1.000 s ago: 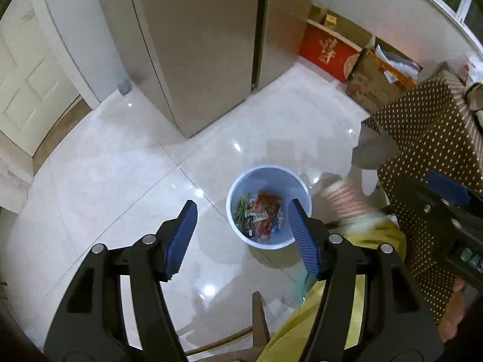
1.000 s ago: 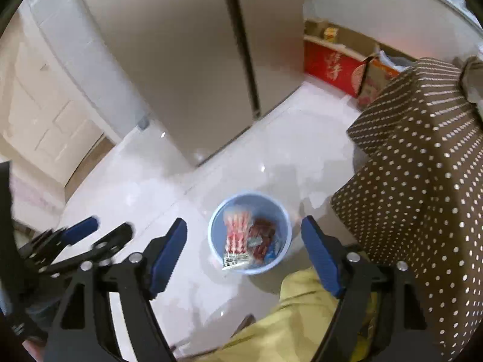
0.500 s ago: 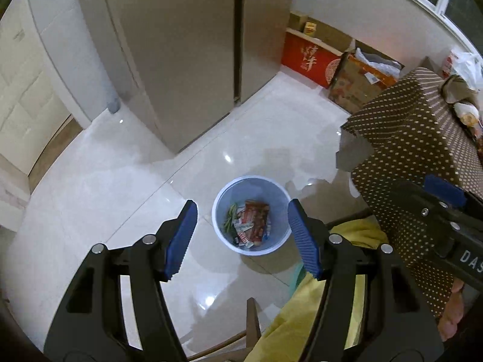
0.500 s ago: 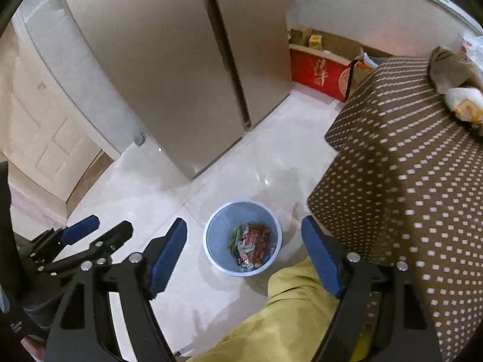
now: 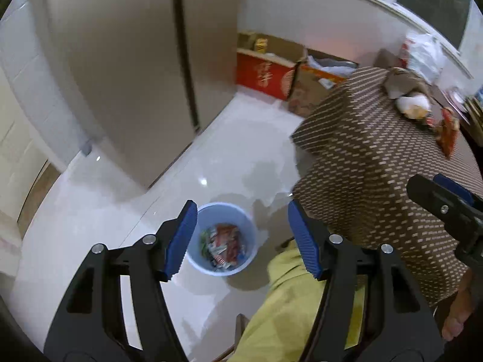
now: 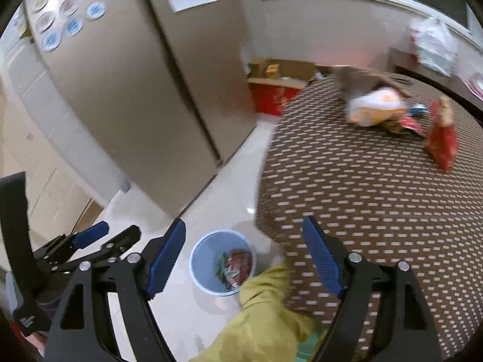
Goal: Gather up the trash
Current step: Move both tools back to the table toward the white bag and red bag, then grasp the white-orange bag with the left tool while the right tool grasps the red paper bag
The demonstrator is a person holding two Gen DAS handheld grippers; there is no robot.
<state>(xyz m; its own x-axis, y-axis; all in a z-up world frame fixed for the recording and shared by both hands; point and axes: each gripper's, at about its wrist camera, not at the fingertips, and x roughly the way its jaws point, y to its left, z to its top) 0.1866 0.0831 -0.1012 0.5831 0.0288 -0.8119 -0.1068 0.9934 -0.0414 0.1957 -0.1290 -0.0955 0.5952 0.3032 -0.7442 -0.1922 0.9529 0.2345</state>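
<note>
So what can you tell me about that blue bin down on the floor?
The bin is a small round bucket, pale blue, plastic by the look of it, with no lid. It stands upright on the glossy white tile floor, near the corner of the dotted brown tablecloth. Crumpled wrappers, red, white and green, cover its bottom; it is far from full. Neither gripper touches it.

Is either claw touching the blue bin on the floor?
Apart. In the left wrist view the open left claw hangs well above the bin; the right wrist view shows the open right claw just as high.
</note>
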